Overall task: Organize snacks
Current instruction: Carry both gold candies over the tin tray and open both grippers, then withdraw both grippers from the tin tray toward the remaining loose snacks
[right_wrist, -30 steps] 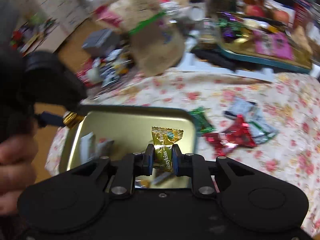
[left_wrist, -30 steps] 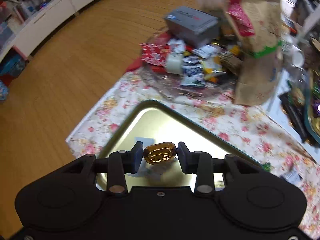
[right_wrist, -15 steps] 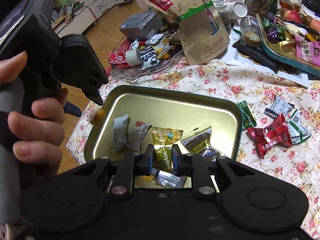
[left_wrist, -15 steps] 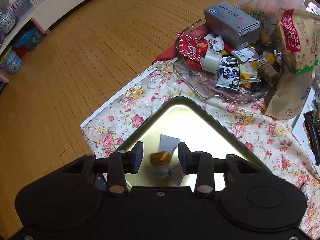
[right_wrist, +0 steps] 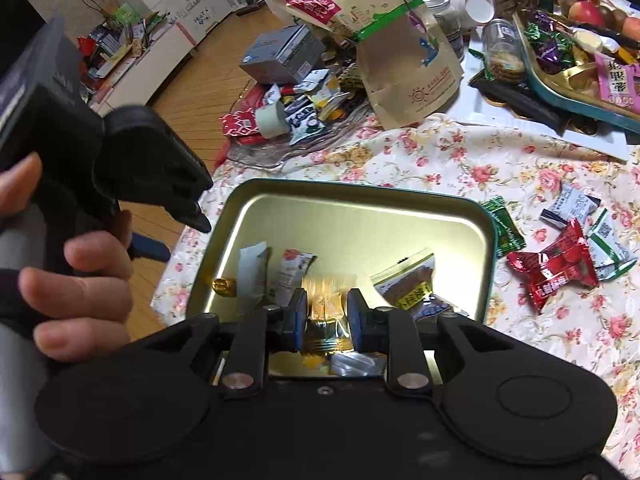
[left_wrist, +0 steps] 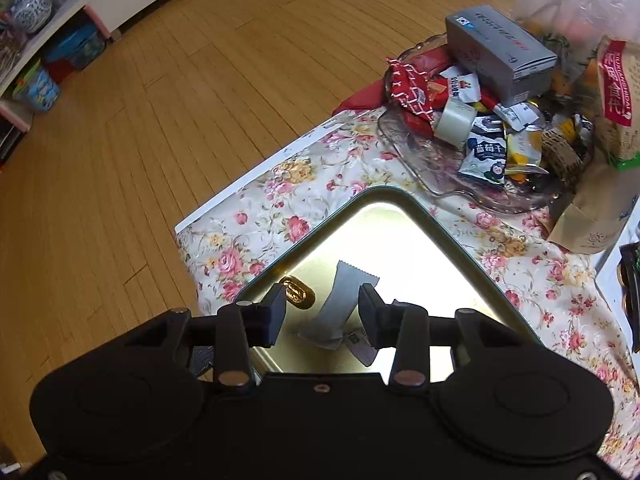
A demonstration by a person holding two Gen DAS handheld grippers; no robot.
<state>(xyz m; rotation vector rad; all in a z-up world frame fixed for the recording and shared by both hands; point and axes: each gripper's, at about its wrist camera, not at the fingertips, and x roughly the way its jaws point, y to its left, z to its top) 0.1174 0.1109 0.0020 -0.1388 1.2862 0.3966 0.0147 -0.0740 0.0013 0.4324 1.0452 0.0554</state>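
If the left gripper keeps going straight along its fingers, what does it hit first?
Probably the grey wrapper lying in the tin, straight beyond the open left gripper; the gold candy sits off to the left. Depth is uncertain.

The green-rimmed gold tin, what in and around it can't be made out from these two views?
- Gold tin, near edge: hidden behind gripper bodies, both views.
- Yellow wrapped candy, right wrist view: motion-blurred; whether the right gripper grips it is unclear.
- Silver wrapper: mostly hidden by that gripper.
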